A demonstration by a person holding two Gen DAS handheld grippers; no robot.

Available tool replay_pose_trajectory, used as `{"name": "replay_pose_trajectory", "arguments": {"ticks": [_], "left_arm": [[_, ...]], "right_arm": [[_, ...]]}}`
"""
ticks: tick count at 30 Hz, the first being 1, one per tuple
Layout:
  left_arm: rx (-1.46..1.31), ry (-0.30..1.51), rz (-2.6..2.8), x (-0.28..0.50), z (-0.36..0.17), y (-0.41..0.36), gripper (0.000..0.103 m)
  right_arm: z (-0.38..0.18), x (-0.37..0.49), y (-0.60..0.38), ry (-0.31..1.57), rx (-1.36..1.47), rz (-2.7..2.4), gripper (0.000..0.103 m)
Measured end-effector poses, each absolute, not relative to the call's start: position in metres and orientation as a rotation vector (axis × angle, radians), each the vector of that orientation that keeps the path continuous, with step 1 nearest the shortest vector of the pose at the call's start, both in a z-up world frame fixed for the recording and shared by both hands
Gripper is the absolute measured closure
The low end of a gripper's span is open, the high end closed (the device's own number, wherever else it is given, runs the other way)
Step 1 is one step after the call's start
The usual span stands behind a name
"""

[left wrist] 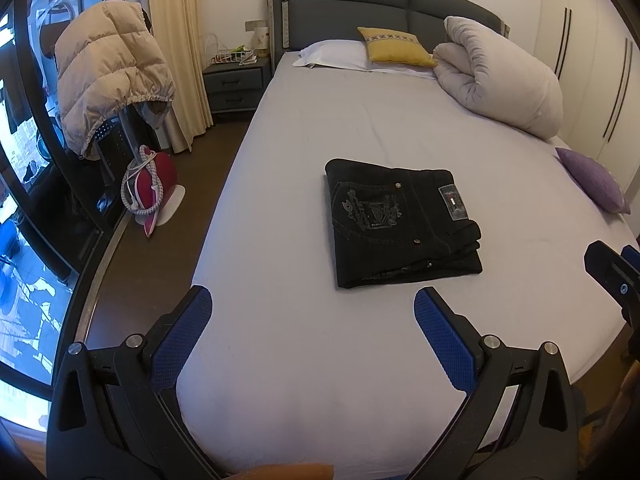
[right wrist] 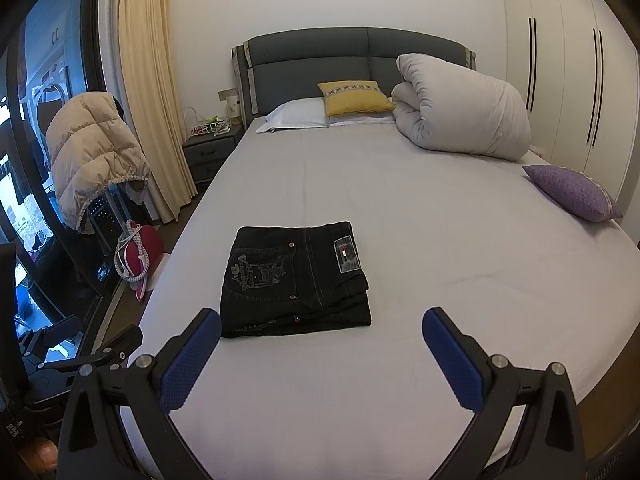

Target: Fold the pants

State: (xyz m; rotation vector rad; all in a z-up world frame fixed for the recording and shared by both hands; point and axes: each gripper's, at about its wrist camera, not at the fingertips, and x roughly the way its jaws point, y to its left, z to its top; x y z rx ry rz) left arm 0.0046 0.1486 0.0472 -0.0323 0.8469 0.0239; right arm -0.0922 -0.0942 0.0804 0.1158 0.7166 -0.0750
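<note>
Left gripper (left wrist: 313, 312): black plastic frame, two curved fingers faced with blue dimpled pads (left wrist: 188, 336), silver round bolts at the pivots, triangular cut-outs in the side arms. Right gripper (right wrist: 322, 334): same build, black arms, blue textured pads (right wrist: 452, 360), silver bolts; a blue screw shows on its side in the left view

Folded black jeans (left wrist: 404, 224) lie on a grey-sheeted bed (left wrist: 320, 128), beyond the left gripper (left wrist: 312, 316), its blue-padded jaws spread wide and empty; the right gripper (left wrist: 616, 276) edges in at right.
</note>
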Motion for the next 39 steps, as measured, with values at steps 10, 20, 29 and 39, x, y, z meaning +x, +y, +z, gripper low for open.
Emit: {"name": "replay_pose_trajectory", "arguments": {"ticks": [10, 20, 29, 39], "left_arm": [[-0.030, 0.852, 0.023, 0.004, 0.046, 0.148, 0.000], [-0.030, 0.855, 0.024, 0.002, 0.044, 0.149, 0.000], [-0.030, 0.855, 0.024, 0.002, 0.044, 0.150, 0.000], [-0.030, 0.858, 0.025, 0.003, 0.043, 0.151, 0.000]], "right_arm": [[0.077, -0.091, -0.097, 0.721, 0.116, -0.074, 0.000], [0.075, -0.092, -0.099, 0.723, 0.115, -0.073, 0.000], [0.073, -0.091, -0.101, 0.726, 0.115, -0.072, 0.000], [0.070, -0.090, -0.104, 0.730, 0.115, -0.070, 0.000]]}}
